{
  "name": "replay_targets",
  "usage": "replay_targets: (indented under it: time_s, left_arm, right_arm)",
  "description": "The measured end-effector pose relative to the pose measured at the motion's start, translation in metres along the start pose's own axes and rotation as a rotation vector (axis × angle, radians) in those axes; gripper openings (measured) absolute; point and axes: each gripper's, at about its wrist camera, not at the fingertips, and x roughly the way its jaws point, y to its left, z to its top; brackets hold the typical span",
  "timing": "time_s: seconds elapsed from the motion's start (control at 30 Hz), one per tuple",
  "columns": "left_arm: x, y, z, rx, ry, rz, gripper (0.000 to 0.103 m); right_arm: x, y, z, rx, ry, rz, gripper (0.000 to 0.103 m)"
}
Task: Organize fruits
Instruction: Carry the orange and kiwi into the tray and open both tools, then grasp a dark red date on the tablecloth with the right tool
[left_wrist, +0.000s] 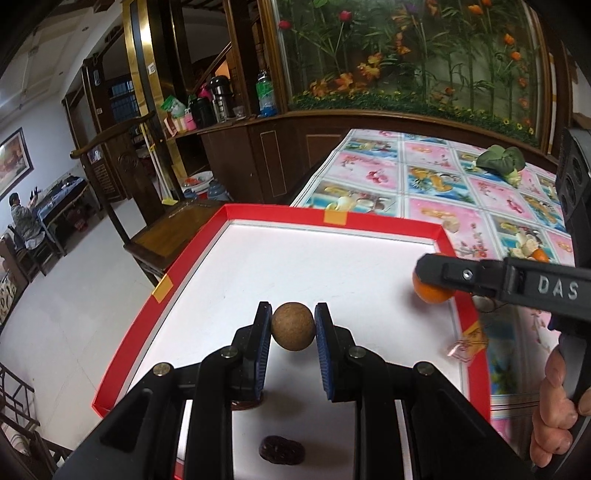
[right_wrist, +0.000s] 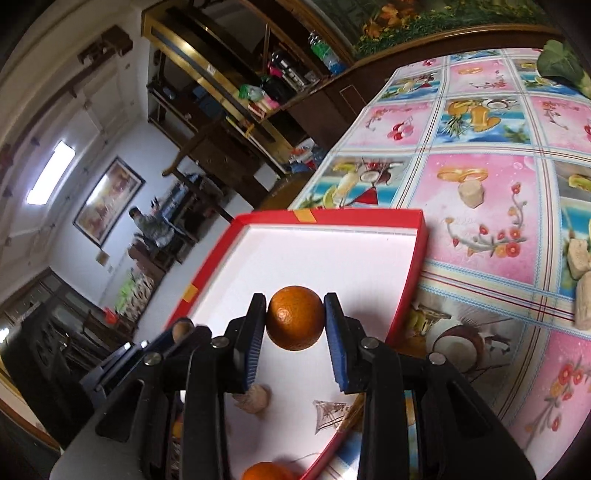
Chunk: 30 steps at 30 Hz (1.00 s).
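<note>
A round brown fruit (left_wrist: 293, 326) is held above the white floor of the red-rimmed tray (left_wrist: 192, 254). An orange (right_wrist: 294, 317) is held over the same tray. A dark wrinkled date (left_wrist: 281, 449) lies in the tray.

**Open tray floor ahead, clutter close under my fingers**

Ahead of my left fingers (left_wrist: 265, 332) the white floor of the red tray (left_wrist: 388, 219) lies bare up to its far wall. Off to their right, my right gripper (left_wrist: 432, 275) reaches in over the tray's right wall. Below and behind my left fingers lies a dark dried fruit (left_wrist: 282, 449). Under my right fingers (right_wrist: 334, 332) sit a pale chunk (right_wrist: 255, 400) and a clear wrapper (right_wrist: 330, 413), with a second orange (right_wrist: 267, 472) further back. Right of the tray, pale chunks (right_wrist: 471, 194) dot the tablecloth (right_wrist: 480, 277).
</note>
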Motion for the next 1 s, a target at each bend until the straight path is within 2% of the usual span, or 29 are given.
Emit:
replay_targets:
  time_s: [0.3,0.57,0.6,0.63,0.67,0.7,0.77,0.87,1.0]
  left_arm:
    - [0.016,0.007,-0.008,-0.012,0.055,0.005,0.022]
    - [0.022,0.014,-0.015,-0.045,0.109,0.018,0.024]
    - [0.021,0.013,-0.015,-0.046,0.115,0.023,0.026]
    - [0.020,0.014,-0.015,-0.050,0.120,0.035,0.035]
    - [0.019,0.016,-0.015,-0.058,0.124,0.045,0.048]
    - [0.016,0.017,-0.016,-0.066,0.120,0.043,0.052]
    - [0.010,0.016,-0.018,-0.070,0.113,0.041,0.053]
    - [0.005,0.012,-0.020,-0.058,0.112,0.033,0.053]
    - [-0.003,0.000,-0.020,-0.031,0.109,0.018,0.053]
  right_arm:
    - [0.015,0.005,-0.011,-0.081,0.071,-0.027,0.034]
    - [0.017,0.011,-0.016,-0.138,0.089,-0.032,0.035]
    - [0.017,0.011,-0.016,-0.143,0.095,-0.030,0.035]
    - [0.016,0.010,-0.015,-0.141,0.102,-0.023,0.036]
    - [0.015,0.009,-0.015,-0.131,0.105,-0.013,0.042]
    - [0.011,0.006,-0.013,-0.113,0.096,0.009,0.046]
    - [0.003,0.003,-0.009,-0.100,0.061,0.034,0.058]
    - [-0.012,0.002,-0.006,-0.101,-0.005,0.043,0.059]
    - [-0.021,-0.004,-0.002,-0.079,-0.033,0.027,0.059]
